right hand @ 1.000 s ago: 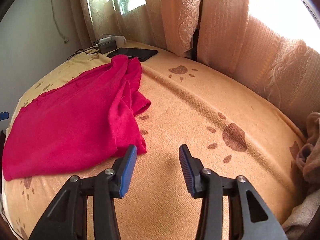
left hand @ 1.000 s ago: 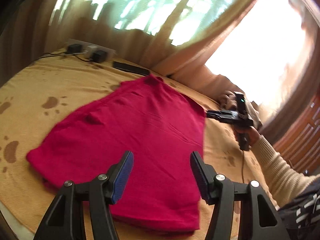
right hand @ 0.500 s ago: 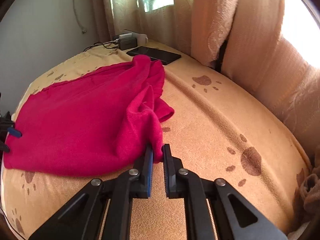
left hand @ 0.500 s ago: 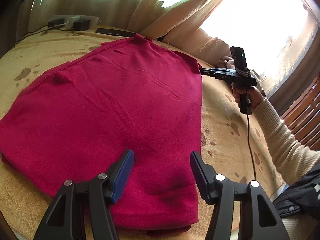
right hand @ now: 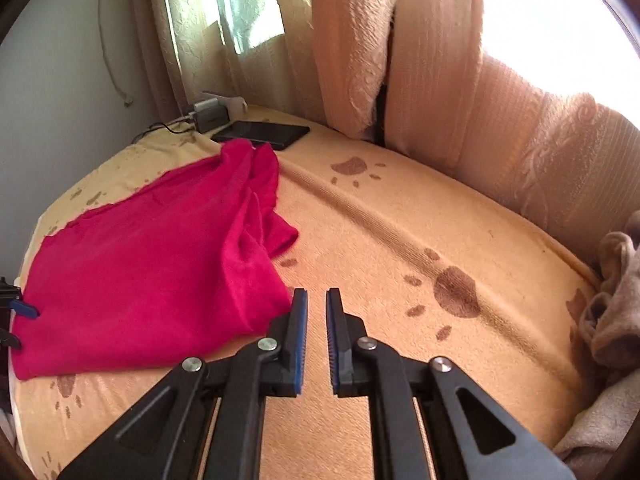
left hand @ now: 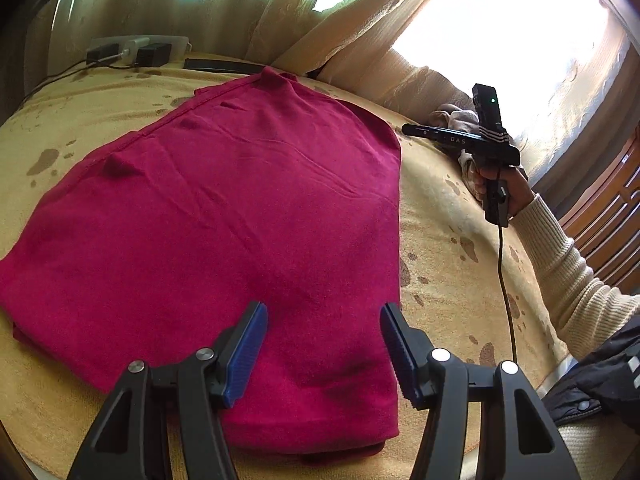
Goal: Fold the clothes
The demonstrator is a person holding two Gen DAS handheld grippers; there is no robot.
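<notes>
- Shirt point(left hand: 224, 220) lies flat on the bed point(right hand: 400, 240), under my left gripper point(left hand: 322, 346), whose jaws are spread wide.
- Right gripper point(right hand: 317, 332) is nearly closed on nothing, just beside the shirt's edge.

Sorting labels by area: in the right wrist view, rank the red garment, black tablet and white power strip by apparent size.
1. Red fleece garment, by far the largest.
2. Flat black tablet.
3. White power strip, partly covered by plugs.
The last two lie farther from the camera, so they look smaller.
</notes>
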